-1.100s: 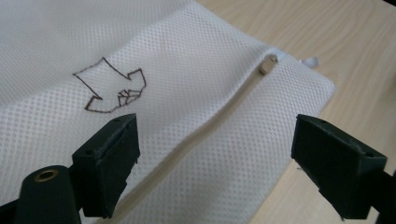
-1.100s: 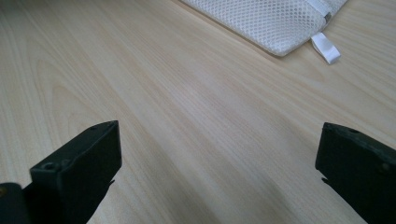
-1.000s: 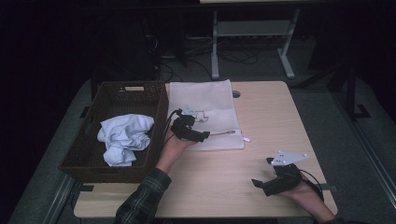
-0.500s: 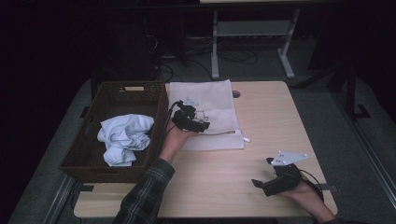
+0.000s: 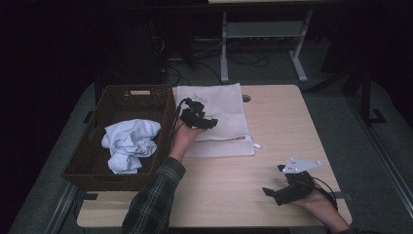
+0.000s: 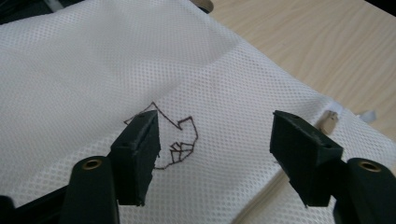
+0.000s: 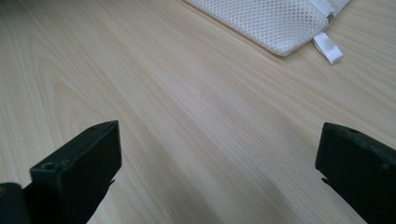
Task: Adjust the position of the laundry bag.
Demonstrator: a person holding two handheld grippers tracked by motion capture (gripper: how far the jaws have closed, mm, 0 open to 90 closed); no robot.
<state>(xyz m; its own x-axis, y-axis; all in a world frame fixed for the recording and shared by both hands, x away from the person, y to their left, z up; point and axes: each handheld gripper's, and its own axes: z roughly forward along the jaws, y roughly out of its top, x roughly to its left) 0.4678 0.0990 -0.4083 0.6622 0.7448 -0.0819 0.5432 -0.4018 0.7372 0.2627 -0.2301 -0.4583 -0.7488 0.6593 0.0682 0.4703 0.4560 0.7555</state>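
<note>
Left gripper (image 6: 212, 140) first: its jaws have just been closing and now stand partway in, nothing pinched between them, the pads clear of the fabric. Straight beneath the gap lies the white mesh bag (image 6: 140, 70), with a thin dark line drawing (image 6: 175, 140) on the mesh between the two jaws. Just beyond the right-hand jaw runs the bag's zipper edge with its pull (image 6: 330, 119), and past that the bare wooden table (image 6: 303, 42). Over on the right gripper (image 7: 215, 158), the jaws are spread wide and empty above plain tabletop; the bag's corner and its small white tag (image 7: 328, 47) sit well ahead of them. From the high view, a brown wicker basket (image 5: 87, 146) sits just left of the left gripper, with a crumpled white cloth (image 5: 129, 144) inside.
</note>
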